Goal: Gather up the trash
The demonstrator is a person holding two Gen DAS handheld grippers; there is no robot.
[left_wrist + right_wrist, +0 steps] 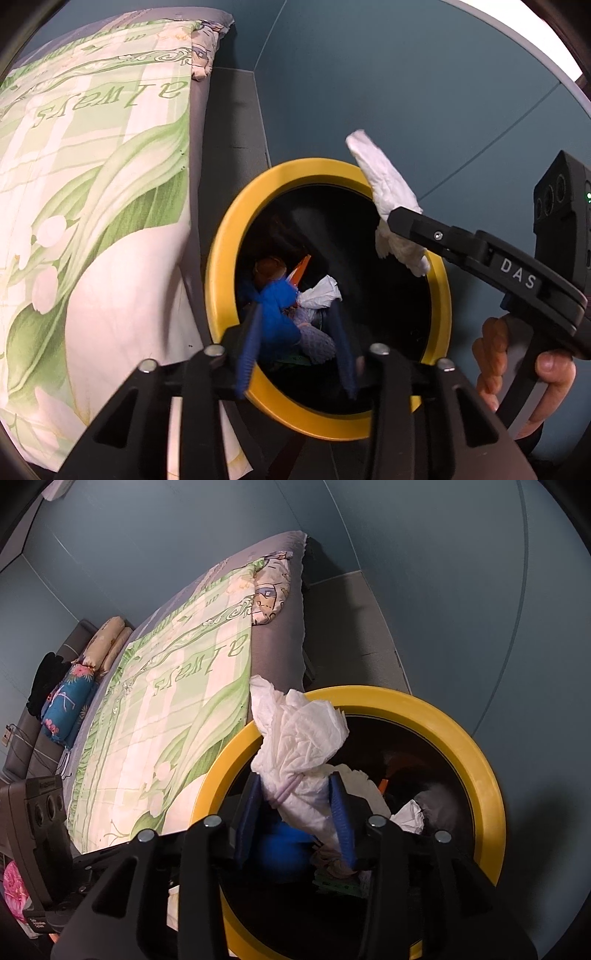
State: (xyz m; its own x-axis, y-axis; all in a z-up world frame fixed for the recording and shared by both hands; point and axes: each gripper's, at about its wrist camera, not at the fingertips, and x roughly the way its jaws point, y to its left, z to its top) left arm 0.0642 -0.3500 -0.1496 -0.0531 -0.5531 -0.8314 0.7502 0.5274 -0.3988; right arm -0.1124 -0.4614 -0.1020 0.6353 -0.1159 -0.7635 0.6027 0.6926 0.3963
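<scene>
While the right gripper [295,812] jaws pinch a crumpled white tissue [299,738] above the yellow-rimmed bin [221,236], left gripper [295,332] jaws sit spread, blue trash [277,306] dropping just past them.

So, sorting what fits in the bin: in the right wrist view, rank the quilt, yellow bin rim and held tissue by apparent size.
1. Quilt
2. Yellow bin rim
3. Held tissue, though nearness to the camera enlarges it.

Black gripper frames [295,347] with silver screws and ribbed blue pads [248,354] are seen, one marked "DAS".
</scene>
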